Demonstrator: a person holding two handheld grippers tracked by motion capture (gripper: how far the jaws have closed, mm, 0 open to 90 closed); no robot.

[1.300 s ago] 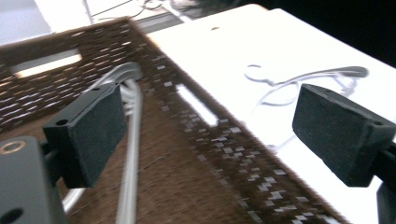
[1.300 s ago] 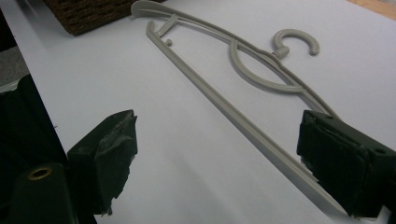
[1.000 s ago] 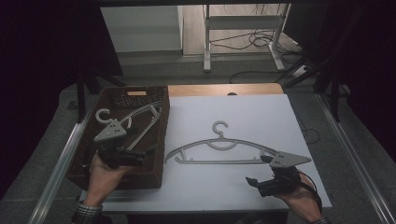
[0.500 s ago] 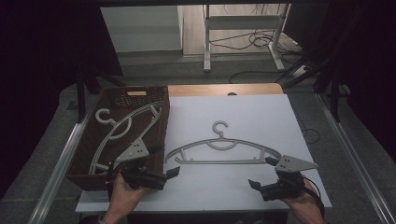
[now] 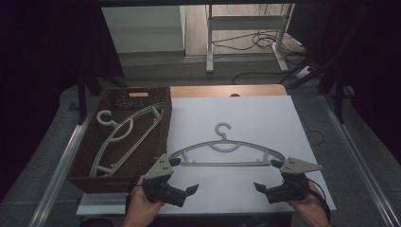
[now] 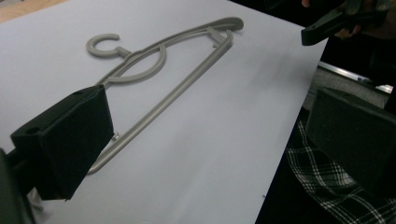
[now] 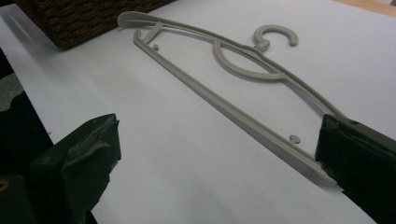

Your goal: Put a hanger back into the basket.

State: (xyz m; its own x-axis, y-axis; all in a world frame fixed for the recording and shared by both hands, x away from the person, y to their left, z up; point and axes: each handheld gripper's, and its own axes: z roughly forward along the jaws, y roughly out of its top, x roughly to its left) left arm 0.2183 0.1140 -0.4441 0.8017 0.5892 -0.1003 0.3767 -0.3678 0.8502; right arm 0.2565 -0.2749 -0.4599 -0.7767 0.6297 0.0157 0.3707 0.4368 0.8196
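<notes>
Dim room, white table [image 5: 265, 118], wicker basket [image 5: 165, 137] at left holding one hanger [image 5: 124, 135]. Grey hanger [image 5: 227, 150] flat mid-table. My left claw [image 5: 183, 176] wide, empty; my right claw [image 5: 265, 177] just opened, wide, nothing between pads. Risk: thin hanger skids if claws close unevenly. No readable writing.

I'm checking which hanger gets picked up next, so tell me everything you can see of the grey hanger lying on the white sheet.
The grey hanger looks like matt moulded plastic: an open hook at the far side, curved shoulders, a small inner arc below the neck, a straight bottom bar with small pegs near each end. It lies flat on the white sheet, hook pointing away from the person, just right of the wicker basket. Nothing grips it; the open left gripper and right gripper flank its ends.
</notes>
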